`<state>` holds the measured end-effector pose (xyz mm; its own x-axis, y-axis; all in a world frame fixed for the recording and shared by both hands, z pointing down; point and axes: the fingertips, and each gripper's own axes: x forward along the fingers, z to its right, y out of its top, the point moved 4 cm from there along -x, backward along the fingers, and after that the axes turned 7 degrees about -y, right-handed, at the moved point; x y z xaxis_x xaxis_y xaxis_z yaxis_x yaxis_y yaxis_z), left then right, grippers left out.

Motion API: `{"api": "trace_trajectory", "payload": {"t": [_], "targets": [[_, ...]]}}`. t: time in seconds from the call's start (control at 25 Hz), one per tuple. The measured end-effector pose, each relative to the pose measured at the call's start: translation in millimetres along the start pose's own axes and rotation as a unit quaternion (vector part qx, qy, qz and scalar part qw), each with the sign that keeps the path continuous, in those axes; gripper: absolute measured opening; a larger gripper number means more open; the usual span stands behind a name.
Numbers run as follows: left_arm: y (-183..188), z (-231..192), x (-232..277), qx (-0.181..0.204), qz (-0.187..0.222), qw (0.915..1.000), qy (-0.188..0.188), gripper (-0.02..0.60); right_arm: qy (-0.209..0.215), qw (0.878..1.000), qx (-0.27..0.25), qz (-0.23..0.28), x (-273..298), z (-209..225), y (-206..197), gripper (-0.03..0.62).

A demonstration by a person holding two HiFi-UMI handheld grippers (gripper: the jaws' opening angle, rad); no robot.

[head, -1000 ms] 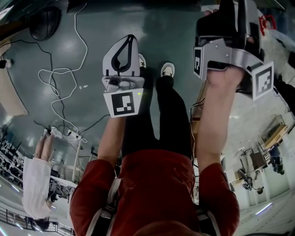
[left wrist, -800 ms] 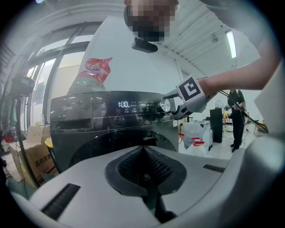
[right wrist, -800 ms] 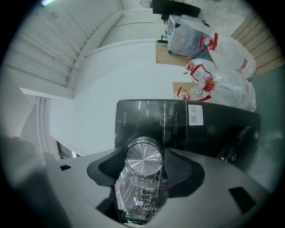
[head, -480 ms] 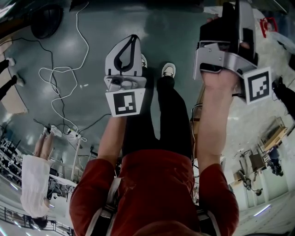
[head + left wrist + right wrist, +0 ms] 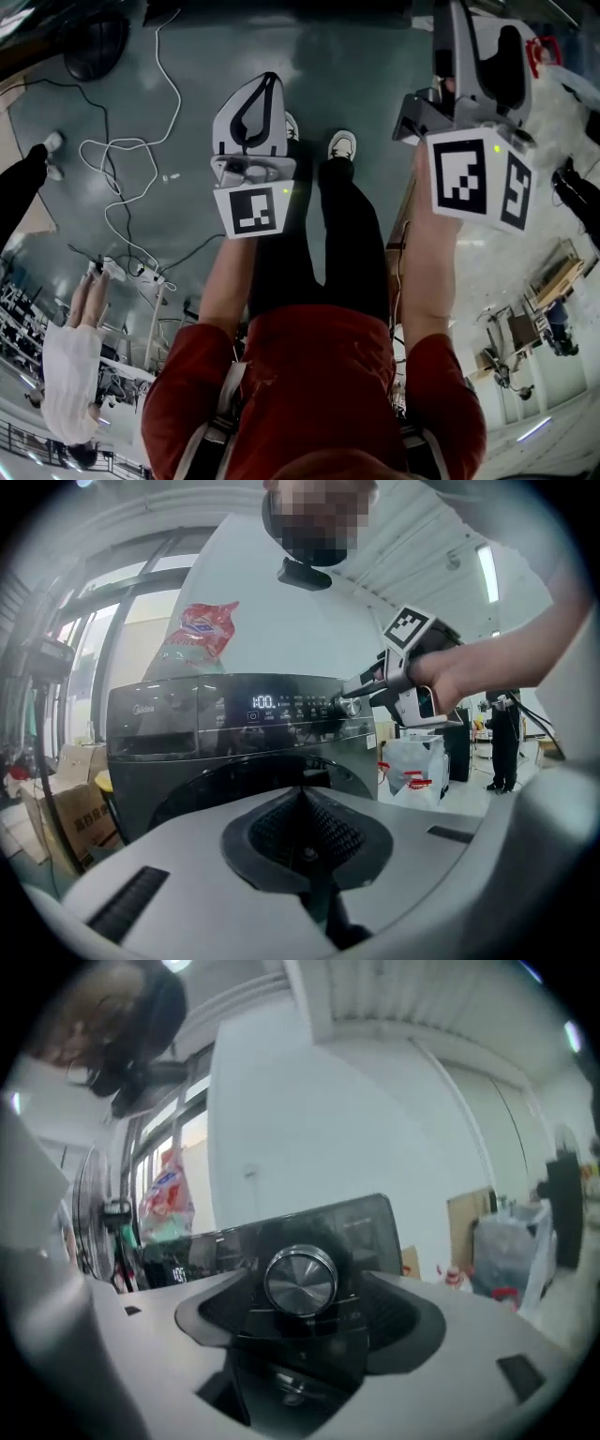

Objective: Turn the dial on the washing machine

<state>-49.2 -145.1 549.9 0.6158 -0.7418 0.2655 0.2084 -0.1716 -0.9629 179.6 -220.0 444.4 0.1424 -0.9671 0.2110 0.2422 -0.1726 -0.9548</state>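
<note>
The dark washing machine (image 5: 234,752) fills the left gripper view, its display lit. Its round silver dial (image 5: 350,706) sits at the right end of the control panel. My right gripper (image 5: 356,694) reaches it from the right. In the right gripper view the dial (image 5: 300,1281) stands close, straight ahead of the right gripper (image 5: 300,1327). Its jaws have just been opening; they flank the dial and no pad presses on it. In the head view the right gripper (image 5: 476,37) is at top right. The left gripper (image 5: 265,82) hangs back from the machine, tips together, holding nothing.
A red snack bag (image 5: 199,630) lies on top of the machine. A white plastic bag (image 5: 412,761) stands to its right and cardboard boxes (image 5: 70,808) to its left. White cables (image 5: 131,159) trail over the floor. A bystander's hand (image 5: 86,302) shows at lower left.
The right gripper has rolled about its own axis, so its marker cube now faces the head camera, and its jaws stand wider. The left gripper has stayed put. A dark-clad leg entered at the left.
</note>
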Motion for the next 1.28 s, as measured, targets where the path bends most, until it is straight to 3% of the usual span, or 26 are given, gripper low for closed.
{"api": "trace_trajectory", "payload": {"t": [0.12, 0.24, 0.56, 0.68, 0.96, 1.16, 1.28], "targets": [[-6.7, -16.2, -23.3, 0.000, 0.000, 1.0000, 0.000, 0.011, -0.002, 0.991, -0.136, 0.013, -10.0, -41.1, -5.4, 0.364], [-10.3, -19.1, -23.4, 0.003, -0.002, 1.0000, -0.003, 0.011, -0.014, 0.967, -0.256, 0.008, -5.6, -53.4, -13.9, 0.362], [-8.1, -17.6, -23.7, 0.001, 0.000, 1.0000, 0.001, 0.011, -0.038, 0.933, -0.356, 0.036, 3.0, -55.0, -10.3, 0.322], [-6.4, -18.5, -22.9, -0.001, 0.001, 1.0000, 0.003, 0.011, -0.050, 0.927, -0.370, 0.041, 3.3, -55.3, -7.2, 0.272], [-3.8, -17.8, -22.5, -0.002, 0.001, 1.0000, 0.001, 0.011, -0.048, 0.936, -0.348, 0.039, 2.3, -55.0, -3.5, 0.265], [-4.3, -17.0, -24.1, 0.000, 0.000, 1.0000, -0.001, 0.011, -0.041, 0.954, -0.296, 0.029, 0.7, -52.9, -3.7, 0.264], [-5.8, -18.5, -22.6, 0.000, -0.001, 1.0000, 0.000, 0.011, -0.030, 0.972, -0.232, 0.019, 2.6, -49.2, -4.4, 0.264]]}}
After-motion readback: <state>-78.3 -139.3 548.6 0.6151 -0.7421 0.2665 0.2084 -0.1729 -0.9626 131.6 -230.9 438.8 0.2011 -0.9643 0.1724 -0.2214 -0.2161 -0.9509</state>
